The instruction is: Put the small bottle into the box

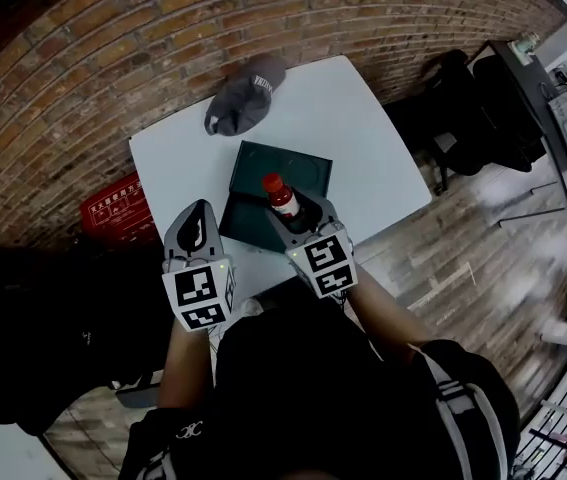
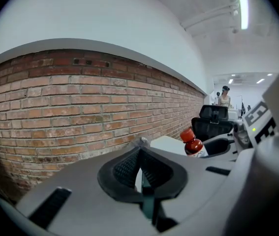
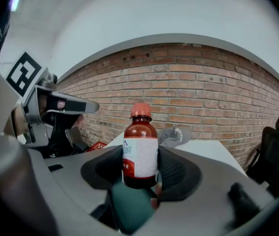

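Observation:
A small brown bottle with a red cap and white label stands upright between the jaws of my right gripper, which is shut on it. In the head view the bottle hangs over the near right part of the dark green box, which lies open on the white table. The box's green surface shows just under the bottle in the right gripper view. My left gripper is held to the left of the box, jaws shut with nothing between them. The bottle shows at its right.
A grey cap lies at the table's far edge, beyond the box. A red crate sits on the floor left of the table by the brick wall. Black office chairs stand to the right.

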